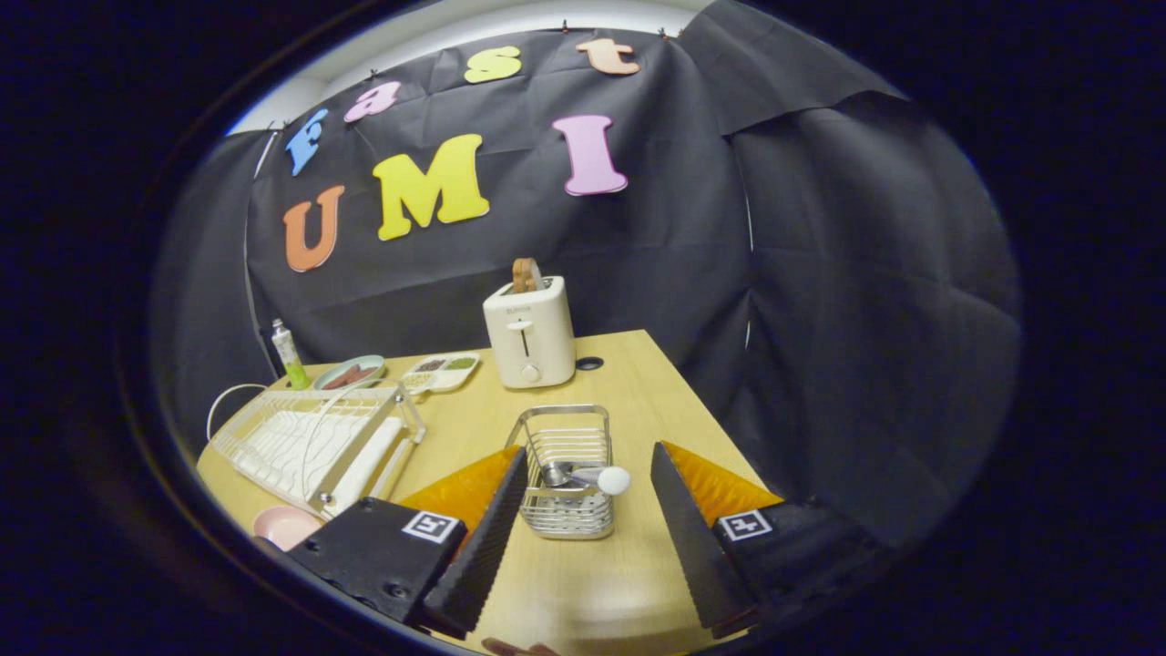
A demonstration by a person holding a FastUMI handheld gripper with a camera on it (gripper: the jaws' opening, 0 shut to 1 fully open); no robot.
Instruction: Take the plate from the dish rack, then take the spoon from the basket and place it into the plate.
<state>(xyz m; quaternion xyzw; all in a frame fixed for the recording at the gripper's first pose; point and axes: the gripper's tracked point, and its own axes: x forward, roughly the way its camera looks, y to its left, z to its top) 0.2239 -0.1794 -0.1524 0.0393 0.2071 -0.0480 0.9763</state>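
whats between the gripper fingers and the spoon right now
Only the wire basket's near wall: the spoon lies inside, its white handle poking over the rim, seen between the open gripper's fingers in the gripper view.

Claw (583,510): black ribbed fingers (478,547), orange backs, black-and-white square markers. Light wood desk (638,401). Silver wire basket (565,474), silver spoon (583,476) with white handle end. White wire dish rack (314,442). Pink plate (284,526). Cream toaster (529,333). Pale green dish (351,372).
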